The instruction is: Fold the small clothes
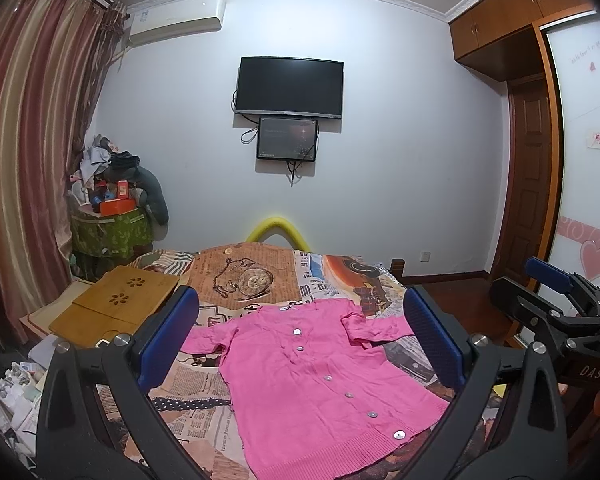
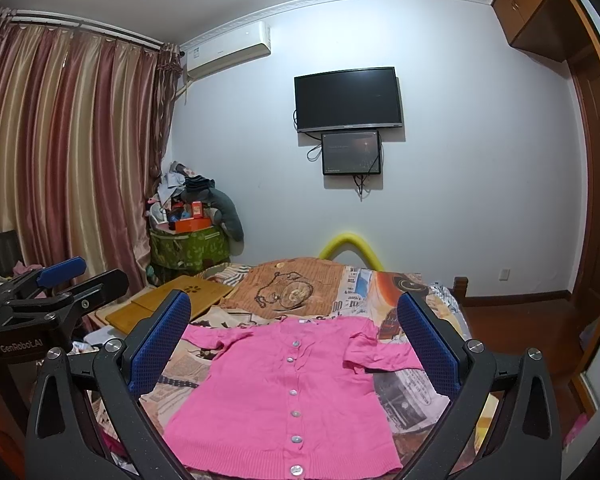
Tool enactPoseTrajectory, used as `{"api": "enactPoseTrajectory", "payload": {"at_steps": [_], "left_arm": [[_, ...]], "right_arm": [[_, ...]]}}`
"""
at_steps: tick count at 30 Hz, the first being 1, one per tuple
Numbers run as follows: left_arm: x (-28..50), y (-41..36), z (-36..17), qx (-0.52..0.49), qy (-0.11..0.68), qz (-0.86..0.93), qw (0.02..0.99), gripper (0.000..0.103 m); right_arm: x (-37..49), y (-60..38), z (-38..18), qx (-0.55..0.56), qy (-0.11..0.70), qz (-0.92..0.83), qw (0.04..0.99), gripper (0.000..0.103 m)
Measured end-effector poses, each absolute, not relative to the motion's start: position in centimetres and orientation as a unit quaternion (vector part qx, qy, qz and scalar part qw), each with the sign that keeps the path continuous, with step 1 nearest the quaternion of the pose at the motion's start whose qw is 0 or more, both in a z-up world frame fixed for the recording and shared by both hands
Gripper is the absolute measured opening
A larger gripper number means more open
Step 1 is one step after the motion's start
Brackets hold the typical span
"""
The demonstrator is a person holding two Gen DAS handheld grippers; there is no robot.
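A small pink cardigan (image 1: 308,392) with a row of pale buttons lies spread flat, front up, on a bed with a newspaper-print cover (image 1: 204,392). Its sleeves stretch out to both sides, the right one folded inward. My left gripper (image 1: 300,344) hovers open above the garment, blue pads wide apart, empty. The right gripper (image 1: 548,276) shows at the right edge of the left wrist view. In the right wrist view the cardigan (image 2: 284,392) fills the lower middle and my right gripper (image 2: 294,344) is open over it, holding nothing. The left gripper (image 2: 60,272) appears at the left edge.
A bamboo lap tray (image 1: 112,308) rests on the bed's left side. A green bin piled with clutter (image 1: 112,232) stands by the curtain (image 1: 28,152). A TV (image 1: 290,86) hangs on the far wall. A wooden wardrobe and door (image 1: 532,184) stand to the right.
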State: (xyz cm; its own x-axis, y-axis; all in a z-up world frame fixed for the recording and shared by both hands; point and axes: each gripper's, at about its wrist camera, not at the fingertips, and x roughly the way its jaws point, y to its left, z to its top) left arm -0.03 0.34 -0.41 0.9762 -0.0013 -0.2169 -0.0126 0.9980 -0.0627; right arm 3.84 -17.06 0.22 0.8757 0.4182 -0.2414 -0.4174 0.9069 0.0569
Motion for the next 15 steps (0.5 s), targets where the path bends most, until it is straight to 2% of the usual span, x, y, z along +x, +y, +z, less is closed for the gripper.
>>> {"api": "enactPoseTrajectory", "payload": {"at_steps": [15], "left_arm": [[-0.23,0.28,-0.07,-0.031,0.108,0.005,0.994,0.103]], "right_arm": [[3.83,-17.11,0.26,0.002,0.125,0.216,0.968,0.103]]}}
